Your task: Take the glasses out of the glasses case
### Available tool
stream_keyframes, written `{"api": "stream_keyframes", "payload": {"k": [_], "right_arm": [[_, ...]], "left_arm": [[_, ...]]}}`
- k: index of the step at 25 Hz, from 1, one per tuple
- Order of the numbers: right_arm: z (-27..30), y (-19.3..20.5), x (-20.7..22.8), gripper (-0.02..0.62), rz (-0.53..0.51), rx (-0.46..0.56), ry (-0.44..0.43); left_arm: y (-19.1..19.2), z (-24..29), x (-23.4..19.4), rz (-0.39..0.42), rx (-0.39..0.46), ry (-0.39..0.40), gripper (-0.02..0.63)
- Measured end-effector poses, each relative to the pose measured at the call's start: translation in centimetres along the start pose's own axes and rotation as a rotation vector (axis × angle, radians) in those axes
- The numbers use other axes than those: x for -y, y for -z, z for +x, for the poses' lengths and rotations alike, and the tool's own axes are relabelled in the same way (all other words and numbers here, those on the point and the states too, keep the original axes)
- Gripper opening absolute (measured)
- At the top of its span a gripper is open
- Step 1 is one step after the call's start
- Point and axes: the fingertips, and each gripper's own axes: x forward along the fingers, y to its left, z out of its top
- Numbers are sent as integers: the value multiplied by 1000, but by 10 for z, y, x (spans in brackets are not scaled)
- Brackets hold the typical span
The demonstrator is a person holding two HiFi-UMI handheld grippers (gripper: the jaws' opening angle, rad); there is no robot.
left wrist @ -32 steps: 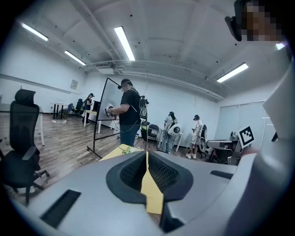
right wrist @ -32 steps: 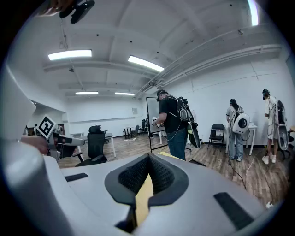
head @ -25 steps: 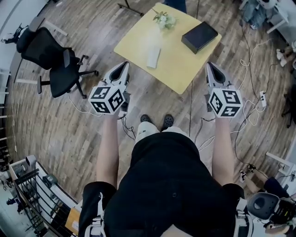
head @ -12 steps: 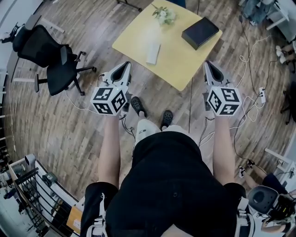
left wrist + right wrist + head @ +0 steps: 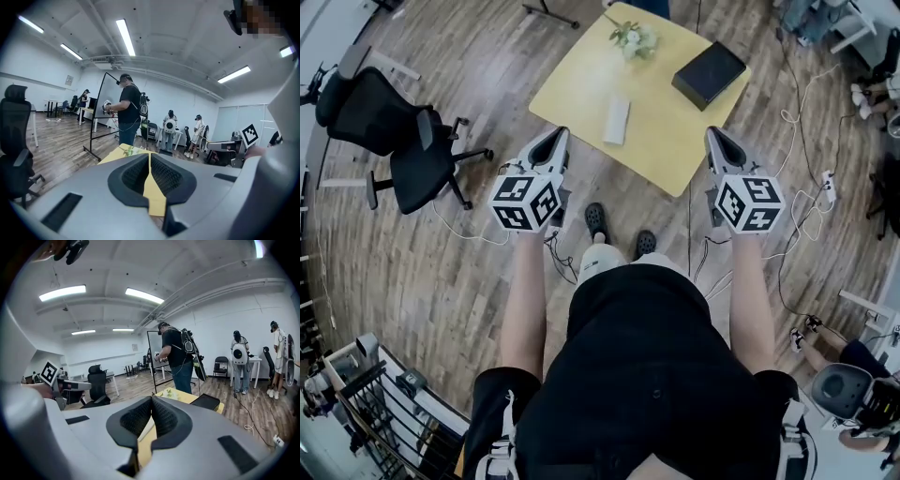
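A white oblong glasses case (image 5: 617,120) lies closed near the middle of the yellow table (image 5: 572,89) in the head view. No glasses are visible. My left gripper (image 5: 558,137) hovers over the floor just short of the table's near left edge, shut, with nothing between its fingers. My right gripper (image 5: 712,135) is level with the table's near right corner, also shut and empty. In the left gripper view the left gripper (image 5: 150,155) points at the table top with its jaws together. In the right gripper view the right gripper (image 5: 151,399) does the same.
A black box (image 5: 708,74) and a small bunch of flowers (image 5: 635,39) sit at the table's far side. Black office chairs (image 5: 389,122) stand to the left. Cables (image 5: 806,216) trail over the wooden floor on the right. A person (image 5: 126,115) stands beyond the table.
The person has stepped toward the table. Both grippers have come forward to its near edge, still shut and empty. Nothing on the table has moved.
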Motion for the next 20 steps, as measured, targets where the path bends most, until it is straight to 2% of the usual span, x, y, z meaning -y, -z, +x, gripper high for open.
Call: {"api": "stream_keyframes", "payload": {"k": [6,10,20], "right_arm": [[35,-22,-15,17,31,20,69],[55,-22,-23,17,51,8,121],[93,3,-46,18,120,-33,223]], "left_arm": [[-33,31,-38,44,-17,92,34],[-44,49,-65,57,-30,137,34],[-20,88,-109,54,-128,255,34]]}}
